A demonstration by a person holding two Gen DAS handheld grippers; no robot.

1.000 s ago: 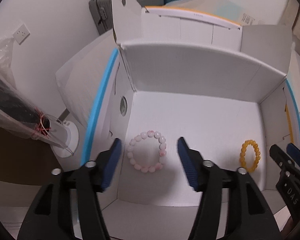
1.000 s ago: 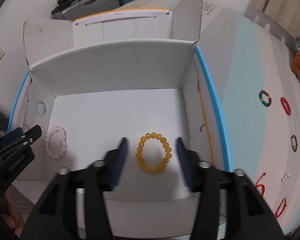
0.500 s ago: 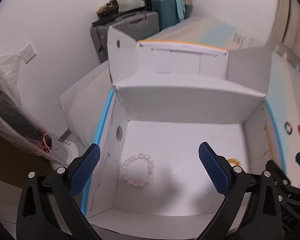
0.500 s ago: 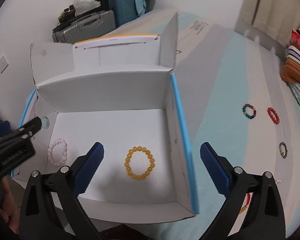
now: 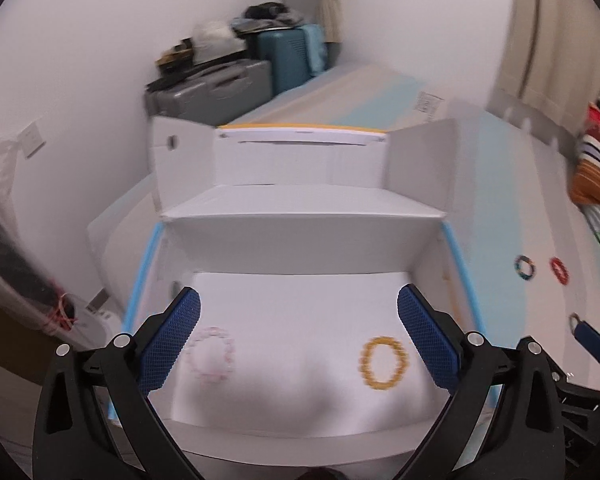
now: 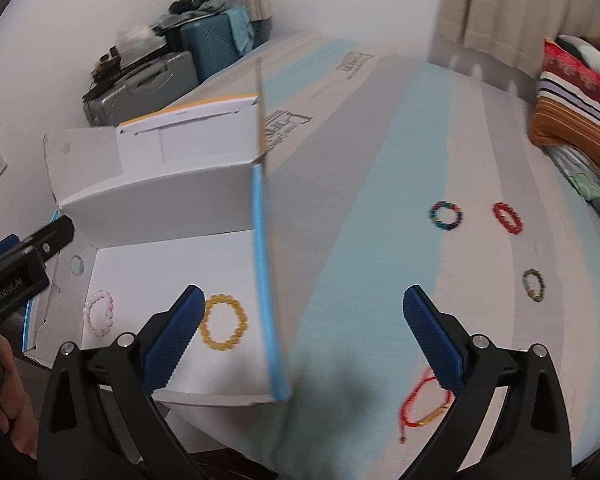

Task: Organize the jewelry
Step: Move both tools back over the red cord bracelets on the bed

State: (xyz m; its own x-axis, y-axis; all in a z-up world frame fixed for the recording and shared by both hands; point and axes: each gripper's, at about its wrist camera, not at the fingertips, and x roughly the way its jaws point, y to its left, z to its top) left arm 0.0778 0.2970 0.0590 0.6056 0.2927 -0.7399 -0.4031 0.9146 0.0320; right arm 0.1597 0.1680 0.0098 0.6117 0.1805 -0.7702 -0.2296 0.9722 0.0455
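Left wrist view: yellow bracelet [image 5: 384, 363], somewhat blurred, seemingly lies flat in box [image 5: 300, 240].

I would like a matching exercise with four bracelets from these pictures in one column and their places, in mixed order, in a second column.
Things:
1. pink bracelet
2. amber bracelet
3. red cord bracelet
4. multicoloured bracelet

Places:
A. on the bedcover, right beside the dark red bead bracelet
B. in the white box, nearer its blue-edged side
C. on the bedcover, by the right tongs' right finger
D. in the box, near the round hole

Pairs: 1-D, 2-B, 3-C, 4-A
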